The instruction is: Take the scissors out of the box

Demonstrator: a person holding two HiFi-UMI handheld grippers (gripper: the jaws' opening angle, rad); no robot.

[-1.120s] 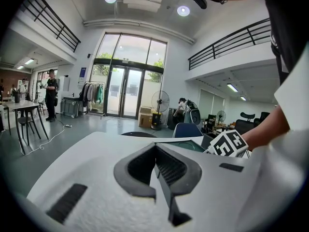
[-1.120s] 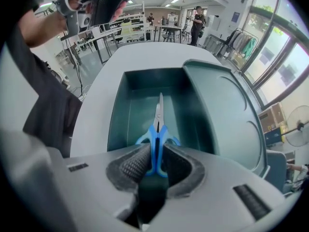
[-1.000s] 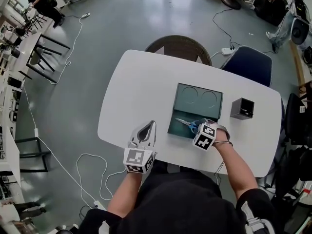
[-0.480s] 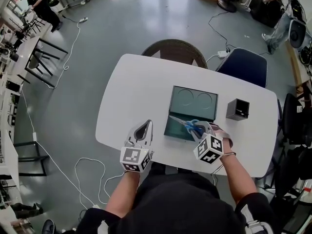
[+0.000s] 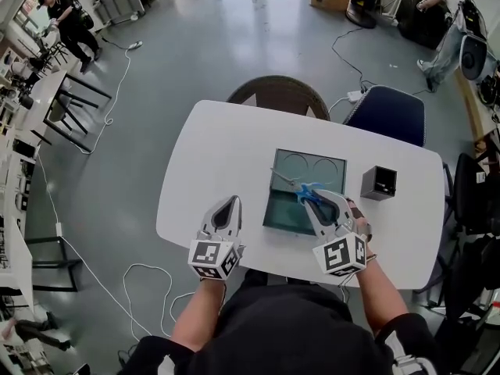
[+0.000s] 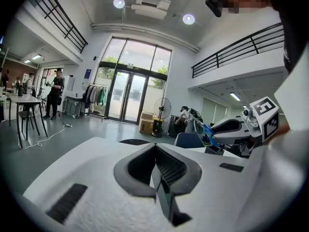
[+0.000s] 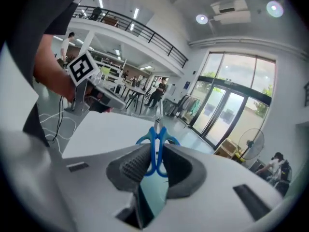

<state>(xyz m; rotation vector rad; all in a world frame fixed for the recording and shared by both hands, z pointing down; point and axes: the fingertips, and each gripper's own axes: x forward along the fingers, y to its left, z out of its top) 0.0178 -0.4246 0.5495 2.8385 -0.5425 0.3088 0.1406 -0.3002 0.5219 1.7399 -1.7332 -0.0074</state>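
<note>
Here, blue-handled, silver-bladed scissors (image 7: 157,134) sit clamped in the right claw (image 7: 155,154).

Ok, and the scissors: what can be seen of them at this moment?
The scissors have bright blue handle loops, plastic by the look, and slim silvery metal blades that look closed. The right gripper is shut on the handles, with the blades pointing away from the person. They hang in the air over the open dark box, touching only the gripper.

Handle loops of blue-handled steel scissors (image 7: 154,135) partly hidden between pads of right gripper (image 7: 155,157); contents of small black open cube (image 5: 379,183) indiscernible.
</note>
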